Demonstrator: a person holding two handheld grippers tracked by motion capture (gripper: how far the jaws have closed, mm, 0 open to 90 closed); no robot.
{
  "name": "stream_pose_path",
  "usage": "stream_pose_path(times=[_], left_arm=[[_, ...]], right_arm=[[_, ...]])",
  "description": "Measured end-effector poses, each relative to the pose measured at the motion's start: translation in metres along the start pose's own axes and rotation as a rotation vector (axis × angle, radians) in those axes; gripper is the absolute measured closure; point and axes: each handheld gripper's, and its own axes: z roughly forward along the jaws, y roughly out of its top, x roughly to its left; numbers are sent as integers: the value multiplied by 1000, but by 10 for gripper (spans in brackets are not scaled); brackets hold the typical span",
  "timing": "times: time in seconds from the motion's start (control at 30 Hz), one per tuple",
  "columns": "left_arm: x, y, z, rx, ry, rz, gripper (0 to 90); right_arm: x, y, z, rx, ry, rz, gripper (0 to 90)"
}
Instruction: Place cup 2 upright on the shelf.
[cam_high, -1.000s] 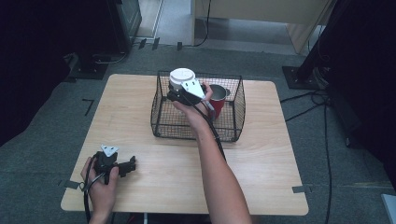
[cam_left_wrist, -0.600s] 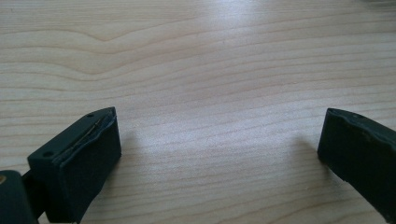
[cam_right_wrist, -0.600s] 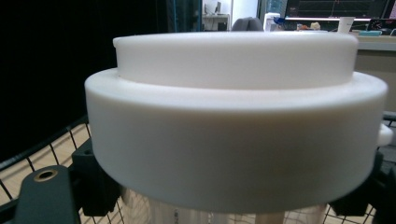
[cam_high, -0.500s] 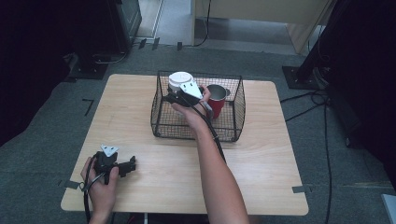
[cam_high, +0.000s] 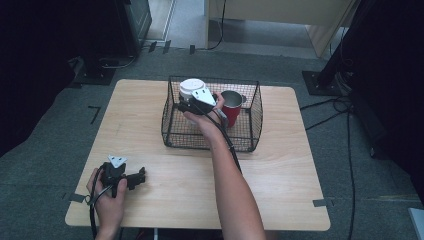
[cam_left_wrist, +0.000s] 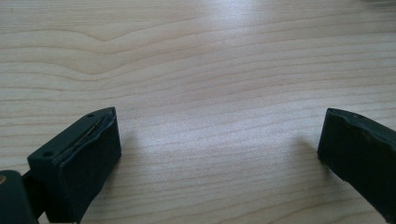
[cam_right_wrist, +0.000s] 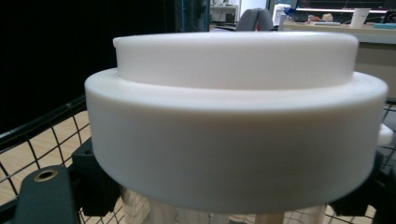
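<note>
Right gripper (cam_high: 186, 106) pinching white-lidded container (cam_high: 192, 88) just under lid, jaws pressed tight on its narrow neck. Container held at top of wire basket (cam_high: 212, 137), over its far-left corner, beside red cup (cam_high: 231, 106) inside basket. Left gripper (cam_high: 141, 176) spread, holding nothing, resting on counter (cam_high: 280, 170) well apart from basket, near-left of it. Judgement: keep container upright, move it straight over basket rim, avoid knocking red cup or catching wire; keep grip firm under lid.
</note>
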Motion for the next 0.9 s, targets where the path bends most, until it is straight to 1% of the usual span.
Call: stream_pose_path(times=[0.03,0.17,0.33,0.47,0.63,0.7,0.73,0.77,0.8,0.83,0.9], left_arm=[[0,0,0,0,-1,0,0],[0,0,0,1,-1,1,0],[0,0,0,1,-1,1,0],[0,0,0,0,-1,0,0],[0,0,0,0,-1,0,0],[0,0,0,0,-1,0,0],[0,0,0,0,-1,0,0],[0,0,0,0,-1,0,0],[0,0,0,0,0,-1,0],[0,0,0,-1,-1,-1,0],[0,0,0,-1,-1,-1,0]], right_arm=[[1,-1,1,-2,3,2,161],[2,-7,2,12,7,-40,161],[1,-9,2,21,0,-27,160],[-3,-9,1,31,4,-14,160],[-4,-7,-3,60,25,-27,156],[-5,-7,-6,71,45,-37,140],[-6,-7,-7,76,56,-36,134],[-6,-7,-7,76,56,-36,134],[-7,-7,-9,85,70,-36,115],[-7,-7,-9,85,70,-36,115],[-8,-7,-10,99,81,-17,77]])
